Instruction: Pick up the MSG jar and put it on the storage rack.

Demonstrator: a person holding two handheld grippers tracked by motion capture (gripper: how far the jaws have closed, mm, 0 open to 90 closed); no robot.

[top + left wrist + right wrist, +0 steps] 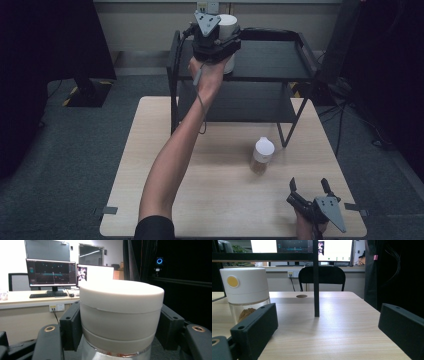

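Fingers (71,326) around one of two jars (121,315)

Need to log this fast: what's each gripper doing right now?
Left gripper: jaws closed around the white lid of a container at the black shelf's top level.
Right gripper: jaws open, holding nothing, low over the table.
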